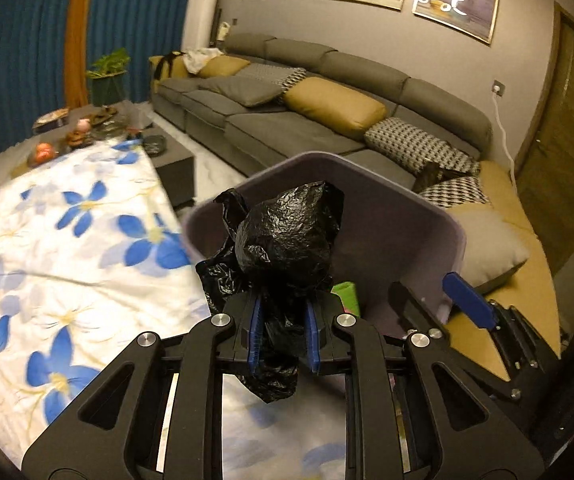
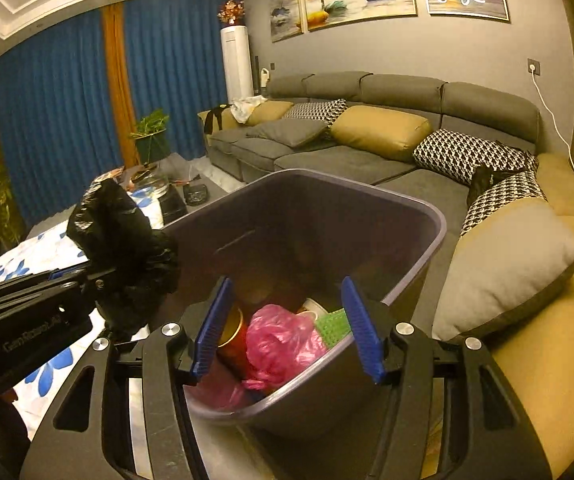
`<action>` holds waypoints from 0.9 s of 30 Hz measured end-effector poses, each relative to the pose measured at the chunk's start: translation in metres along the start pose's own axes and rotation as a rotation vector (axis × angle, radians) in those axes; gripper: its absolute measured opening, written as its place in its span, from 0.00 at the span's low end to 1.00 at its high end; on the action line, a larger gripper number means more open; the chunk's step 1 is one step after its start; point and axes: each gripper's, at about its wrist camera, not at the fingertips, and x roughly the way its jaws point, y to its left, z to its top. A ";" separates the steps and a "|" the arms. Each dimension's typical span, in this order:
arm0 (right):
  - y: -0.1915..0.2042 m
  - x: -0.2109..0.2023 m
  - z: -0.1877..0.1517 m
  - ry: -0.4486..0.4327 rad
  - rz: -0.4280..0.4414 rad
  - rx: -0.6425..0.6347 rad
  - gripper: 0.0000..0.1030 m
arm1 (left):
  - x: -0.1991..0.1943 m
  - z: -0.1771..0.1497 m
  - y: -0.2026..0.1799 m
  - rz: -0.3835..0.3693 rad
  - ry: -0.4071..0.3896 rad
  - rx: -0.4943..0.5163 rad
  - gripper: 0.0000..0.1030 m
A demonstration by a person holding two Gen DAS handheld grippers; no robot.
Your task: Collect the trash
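The crumpled black plastic bag [image 1: 283,236] is clenched between the blue pads of my left jaws [image 1: 283,336], held in the air at the near left rim of the purple bin [image 2: 427,208]. Inside the bin lie a pink bag [image 2: 283,340], a green scrap [image 2: 331,324] and a red and gold cup [image 2: 235,336]. My right jaws [image 2: 287,328] stand released and apart, one finger over the bin's inside and one outside its near rim, with the flower-print surface [image 1: 67,240] to the left and the grey sofa [image 2: 327,160] behind.
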 end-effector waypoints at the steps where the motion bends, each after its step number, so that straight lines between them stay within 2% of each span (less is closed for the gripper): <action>1: 0.000 0.002 0.000 0.002 0.000 -0.001 0.59 | 0.004 0.000 -0.002 -0.015 0.009 0.003 0.19; 3: 0.000 0.007 -0.002 0.014 0.011 -0.010 0.59 | 0.013 -0.002 -0.002 -0.032 0.028 0.002 0.26; 6: 0.001 0.010 -0.004 0.017 0.013 -0.029 0.61 | 0.017 -0.006 0.006 -0.036 0.049 -0.015 0.50; 8: 0.001 0.012 -0.004 0.017 0.025 -0.036 0.65 | 0.015 -0.006 0.010 -0.012 0.032 -0.023 0.65; 11: 0.004 0.013 -0.003 0.017 0.018 -0.046 0.67 | 0.006 -0.006 0.017 0.003 0.008 -0.050 0.79; 14: 0.004 0.013 -0.004 0.016 0.009 -0.060 0.72 | -0.007 -0.006 0.024 0.020 -0.023 -0.070 0.86; 18: 0.004 0.008 -0.006 0.012 0.000 -0.066 0.72 | -0.021 -0.011 0.026 0.053 -0.038 -0.067 0.87; 27: 0.003 -0.027 -0.008 -0.037 0.000 -0.054 0.82 | -0.079 -0.040 0.028 0.238 -0.114 -0.026 0.90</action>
